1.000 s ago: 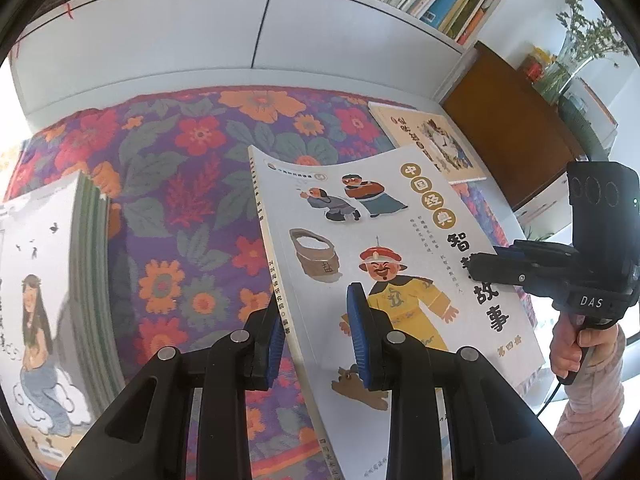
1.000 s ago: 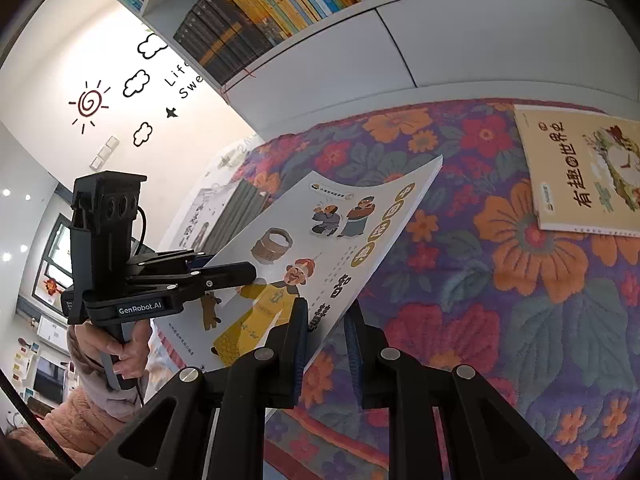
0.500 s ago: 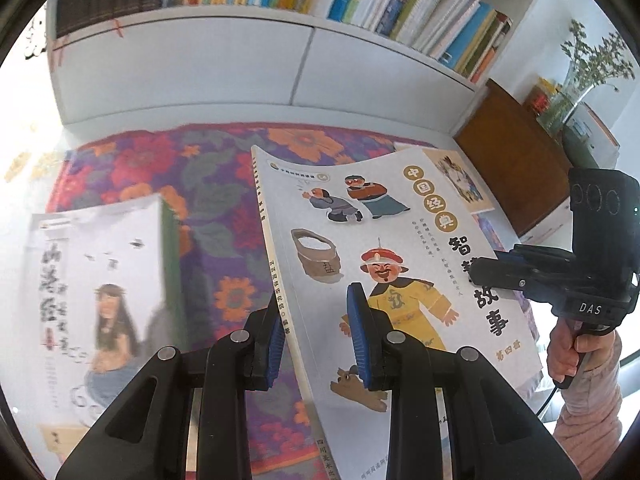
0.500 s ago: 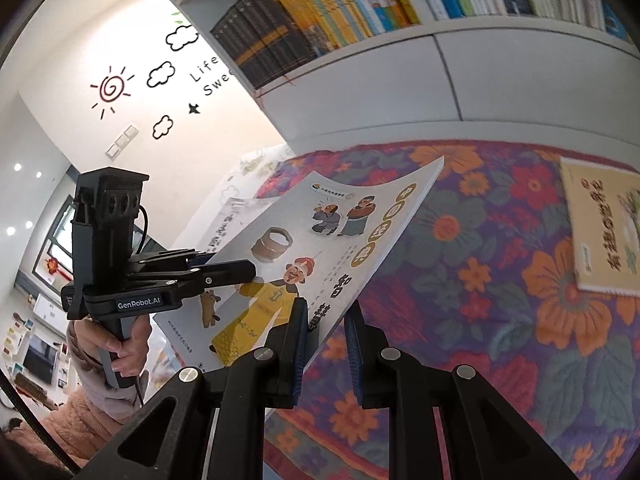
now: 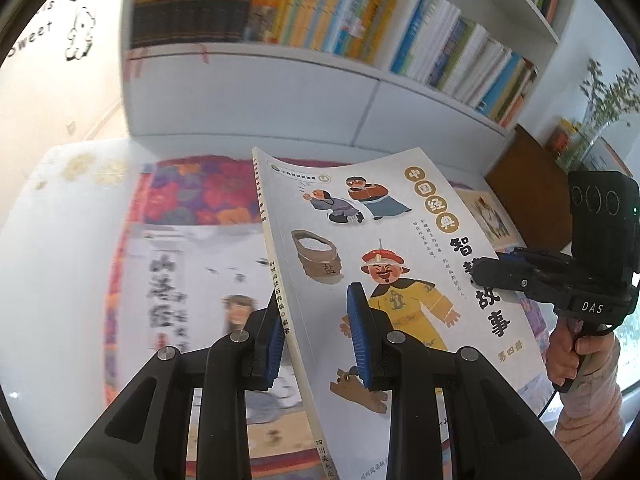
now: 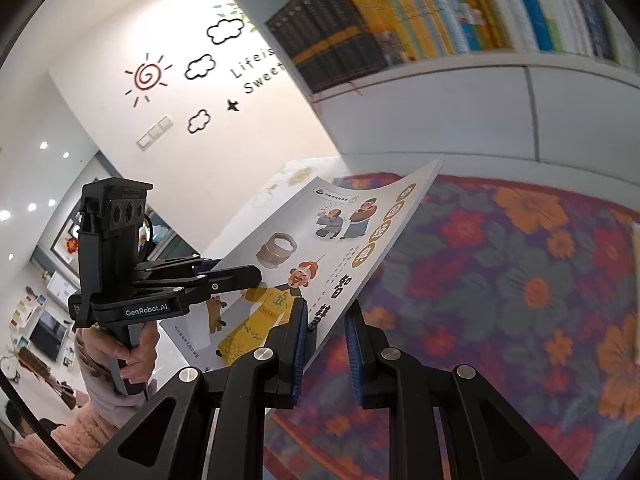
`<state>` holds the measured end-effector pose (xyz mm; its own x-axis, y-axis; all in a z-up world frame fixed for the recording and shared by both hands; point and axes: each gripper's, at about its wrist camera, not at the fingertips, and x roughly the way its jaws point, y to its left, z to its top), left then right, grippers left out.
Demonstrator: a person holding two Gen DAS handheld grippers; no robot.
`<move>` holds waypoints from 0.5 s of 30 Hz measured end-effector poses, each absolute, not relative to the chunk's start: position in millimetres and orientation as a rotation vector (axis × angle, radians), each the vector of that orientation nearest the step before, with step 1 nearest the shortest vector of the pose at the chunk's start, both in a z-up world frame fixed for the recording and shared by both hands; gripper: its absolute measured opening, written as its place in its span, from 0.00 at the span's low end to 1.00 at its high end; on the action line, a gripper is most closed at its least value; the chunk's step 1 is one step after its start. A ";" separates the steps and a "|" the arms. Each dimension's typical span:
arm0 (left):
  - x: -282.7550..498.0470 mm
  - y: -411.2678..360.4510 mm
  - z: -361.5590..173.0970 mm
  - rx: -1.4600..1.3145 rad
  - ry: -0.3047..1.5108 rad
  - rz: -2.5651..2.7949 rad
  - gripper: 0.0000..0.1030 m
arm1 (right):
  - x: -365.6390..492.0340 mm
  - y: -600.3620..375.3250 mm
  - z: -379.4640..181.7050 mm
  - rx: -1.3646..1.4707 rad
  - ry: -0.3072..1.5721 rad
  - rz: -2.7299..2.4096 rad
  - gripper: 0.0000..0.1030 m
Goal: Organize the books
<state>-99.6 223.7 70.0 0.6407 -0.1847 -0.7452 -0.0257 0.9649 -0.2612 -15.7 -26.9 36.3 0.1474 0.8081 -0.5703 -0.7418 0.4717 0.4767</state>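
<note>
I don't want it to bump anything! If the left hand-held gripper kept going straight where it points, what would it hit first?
Probably the white book with the girl on its cover, lying below the left hand-held gripper, which holds the storybook. Depth is hard to judge.

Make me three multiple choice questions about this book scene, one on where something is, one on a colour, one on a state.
1. Where is the white storybook?
A. lying on the flowered cloth
B. held up between both tools
C. standing on the bookshelf

2. What colour is the robe on its cover?
A. yellow
B. green
C. pink

3. How is the left tool?
A. wide open
B. shut on nothing
C. shut on the spine edge

Answers: B, the left tool and the right tool each clamp an edge above the cloth; A, the robe is yellow; C, its blue pads pinch the spine.
</note>
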 end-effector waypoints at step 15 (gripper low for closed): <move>-111.9 300.4 22.5 -0.355 0.924 0.039 0.27 | -18.4 67.5 1.3 0.074 0.926 1.180 0.17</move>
<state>-111.9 300.4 22.5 0.6059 -0.1184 -0.7867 -0.1837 0.9413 -0.2831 -18.4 67.5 1.3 0.0716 0.8122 -0.5790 -0.7553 0.4233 0.5004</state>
